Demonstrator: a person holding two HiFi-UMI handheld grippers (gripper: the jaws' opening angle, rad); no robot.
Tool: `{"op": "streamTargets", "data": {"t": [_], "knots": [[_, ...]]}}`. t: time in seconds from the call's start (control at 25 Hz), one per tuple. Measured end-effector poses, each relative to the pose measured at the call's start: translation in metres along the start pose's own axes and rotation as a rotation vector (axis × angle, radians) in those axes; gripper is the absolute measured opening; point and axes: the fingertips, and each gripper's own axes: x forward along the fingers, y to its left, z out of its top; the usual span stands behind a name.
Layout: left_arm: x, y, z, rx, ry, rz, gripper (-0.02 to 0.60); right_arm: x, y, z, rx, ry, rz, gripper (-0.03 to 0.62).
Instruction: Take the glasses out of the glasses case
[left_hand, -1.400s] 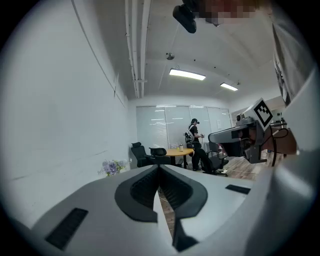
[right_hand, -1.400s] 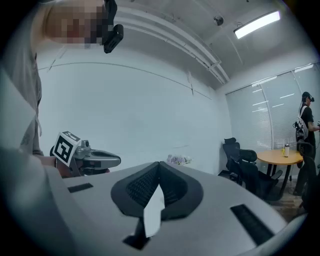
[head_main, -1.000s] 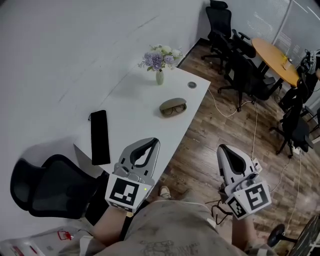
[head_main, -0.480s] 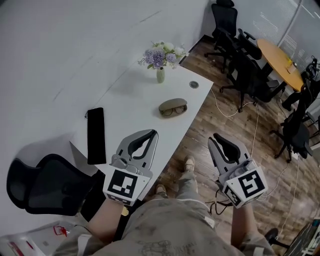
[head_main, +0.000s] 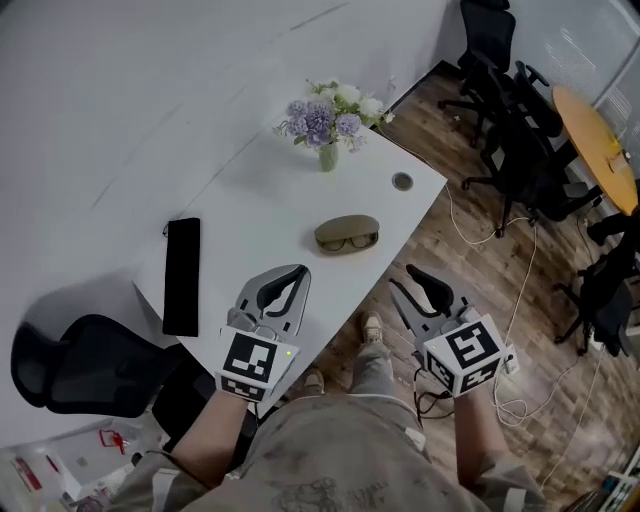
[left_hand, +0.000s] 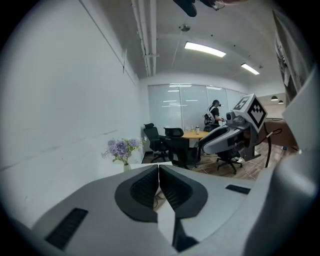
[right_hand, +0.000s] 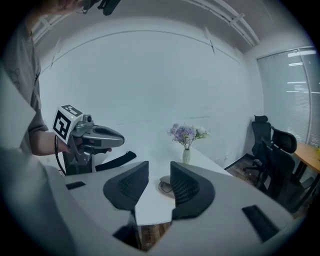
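Observation:
An olive glasses case (head_main: 348, 233) lies open on the white table (head_main: 260, 200), with dark-framed glasses inside it. My left gripper (head_main: 297, 271) hovers over the table's near edge, short of the case and to its left, jaws shut and empty (left_hand: 158, 167). My right gripper (head_main: 408, 277) hangs over the floor just off the table's edge, to the right of the case. Its jaws are opening with nothing between them (right_hand: 159, 176). In the right gripper view the case (right_hand: 164, 183) shows through the gap, farther off on the table.
A vase of purple and white flowers (head_main: 328, 125) stands at the table's far end, near a round cable grommet (head_main: 402, 181). A long black flat object (head_main: 181, 275) lies at the left. A black office chair (head_main: 80, 370) is near left; more chairs and an orange round table (head_main: 600, 140) stand at right.
Both grippers have come forward and lower toward the table's near edge. The right gripper's jaws, shut before, now stand apart. The case has not moved.

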Motion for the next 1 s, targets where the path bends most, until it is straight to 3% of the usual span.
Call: {"op": "streamTargets", "data": {"t": [0.36,0.68,1.0], "knots": [[0.082,0.008,-0.031,-0.116,0.170,0.087,0.020,0.062,-0.045,-0.031,0.009,0.110,0.213,0.153],[0.114,0.010,-0.058,-0.144,0.294,0.191,0.020,0.096,-0.061,-0.064,-0.036,0.206,0.407,0.153],[0.138,0.002,-0.095,-0.192,0.373,0.187,0.020,0.121,-0.068,-0.090,-0.047,0.276,0.469,0.153]]}}
